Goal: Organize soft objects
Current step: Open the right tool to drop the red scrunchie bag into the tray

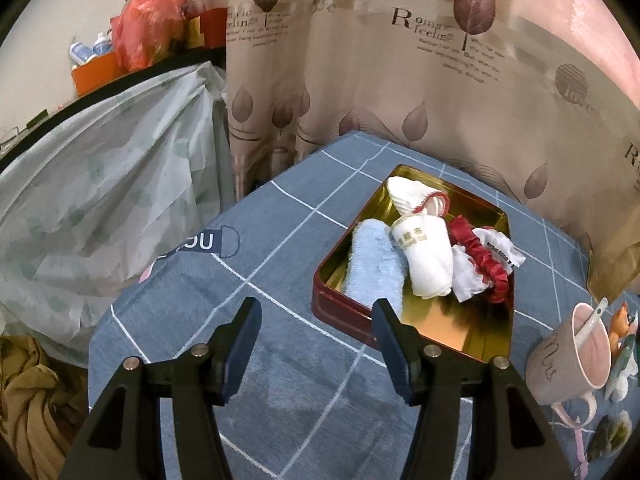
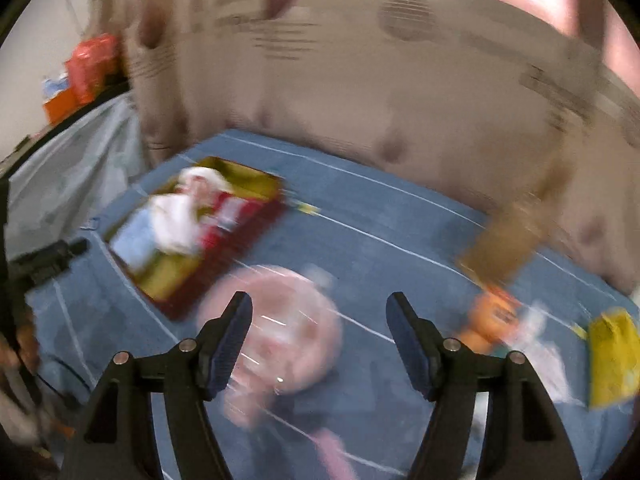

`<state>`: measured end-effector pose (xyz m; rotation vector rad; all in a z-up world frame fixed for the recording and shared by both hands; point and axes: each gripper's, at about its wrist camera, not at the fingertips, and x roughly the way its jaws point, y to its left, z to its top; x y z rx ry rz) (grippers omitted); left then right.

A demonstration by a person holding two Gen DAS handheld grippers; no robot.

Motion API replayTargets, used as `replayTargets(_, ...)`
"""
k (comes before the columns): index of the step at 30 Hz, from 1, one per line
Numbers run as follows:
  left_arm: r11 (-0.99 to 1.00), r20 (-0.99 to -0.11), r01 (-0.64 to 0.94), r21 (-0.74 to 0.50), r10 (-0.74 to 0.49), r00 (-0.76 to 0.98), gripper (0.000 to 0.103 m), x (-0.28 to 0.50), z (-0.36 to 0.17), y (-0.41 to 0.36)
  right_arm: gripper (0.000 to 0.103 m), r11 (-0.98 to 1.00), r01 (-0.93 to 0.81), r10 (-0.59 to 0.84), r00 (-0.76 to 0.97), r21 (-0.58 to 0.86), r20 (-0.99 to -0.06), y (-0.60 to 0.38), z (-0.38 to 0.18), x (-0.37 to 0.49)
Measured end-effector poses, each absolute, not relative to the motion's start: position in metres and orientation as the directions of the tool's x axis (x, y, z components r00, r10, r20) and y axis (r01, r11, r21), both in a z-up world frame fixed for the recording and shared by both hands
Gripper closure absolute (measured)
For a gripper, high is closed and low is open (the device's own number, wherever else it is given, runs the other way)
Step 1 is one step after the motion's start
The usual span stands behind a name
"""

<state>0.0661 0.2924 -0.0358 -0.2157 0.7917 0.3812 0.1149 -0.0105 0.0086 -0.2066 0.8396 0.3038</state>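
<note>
Both my left gripper (image 1: 316,320) and right gripper (image 2: 320,314) hang spread, empty; at two o'clock, rolled cloths (image 1: 424,260) fill the gold-lined red tin (image 1: 340,304), apparently sorted.

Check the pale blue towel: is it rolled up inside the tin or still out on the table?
Inside. The blue towel lies rolled in the tin, against its left wall, beside the white cloth.

A tabletop (image 1: 280,360) is covered with a blue-grey cloth crossed by white grid lines. A red tin tray (image 1: 340,300) with a gold interior is set on it. Near the tray, a pink mug (image 1: 560,376) holding a spoon is stood beside a small orange figurine (image 1: 622,326).
</note>
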Motion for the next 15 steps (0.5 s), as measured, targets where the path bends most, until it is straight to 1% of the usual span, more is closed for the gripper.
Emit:
replayTargets(8,0.927,-0.711,-0.375,-0.004,0.261,0.653,0.044,0.066,-0.034,0.278,0.036,0.995,-0.056,-0.031,0.619,-0.084,-0.785,-0.141,-0.020,0.098)
replayTargets(12,0.938,-0.684,-0.347,0.008,0.258,0.682,0.044,0.063,-0.028,0.268,0.036,0.997,0.002,-0.066,0.590,-0.080,-0.805,-0.170,-0.039,0.084)
replayTargets(15,0.950,-0.671,-0.312,0.008,0.236,0.702,0.044,0.061,-0.025,0.258,0.036,0.998,0.003,-0.052,0.573,-0.062,-0.818,-0.176,-0.052,0.079)
